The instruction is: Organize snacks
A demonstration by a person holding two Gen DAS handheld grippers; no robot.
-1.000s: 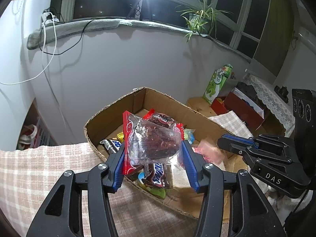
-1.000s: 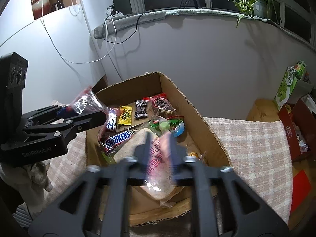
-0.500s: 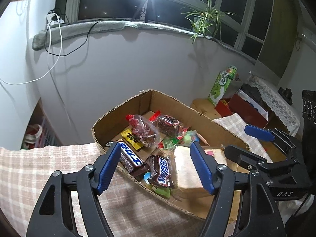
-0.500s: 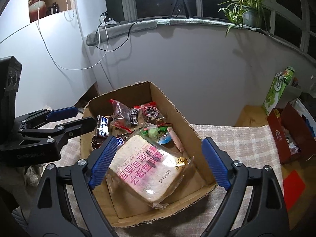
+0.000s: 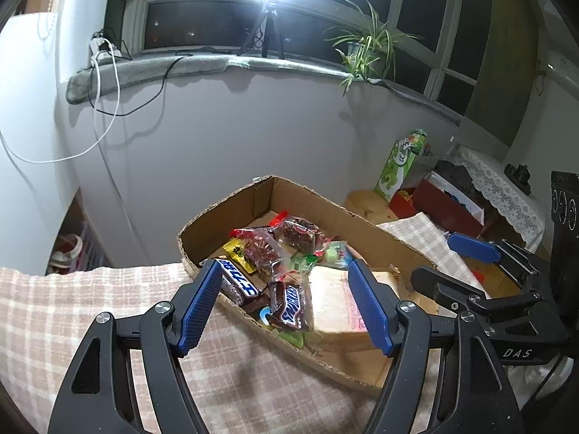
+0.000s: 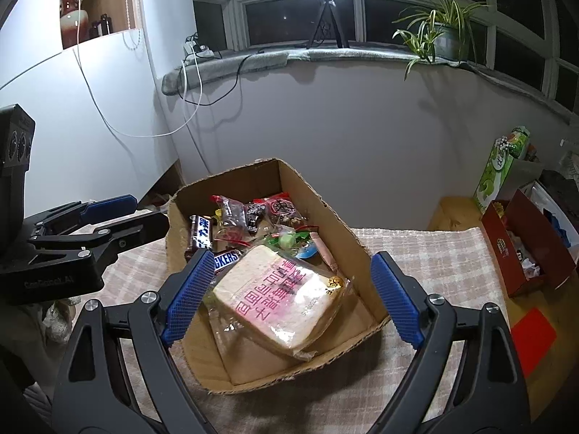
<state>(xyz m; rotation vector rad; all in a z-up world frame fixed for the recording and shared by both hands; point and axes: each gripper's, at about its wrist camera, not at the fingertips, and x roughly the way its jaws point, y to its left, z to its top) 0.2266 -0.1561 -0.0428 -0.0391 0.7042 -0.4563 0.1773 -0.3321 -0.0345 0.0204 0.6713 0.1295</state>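
Evidently both grippers, left point(image 5: 286, 303) and right point(image 6: 291, 298), hang released over the cardboard box point(image 6: 362, 253) rim.

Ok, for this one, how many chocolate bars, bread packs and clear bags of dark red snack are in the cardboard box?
Chocolate bars: 2, Snickers bar and blue-and-white bar
Bread packs: 1, bread pack
Clear bags of dark red snack: 2, nearer bag and farther bag
Total: 5
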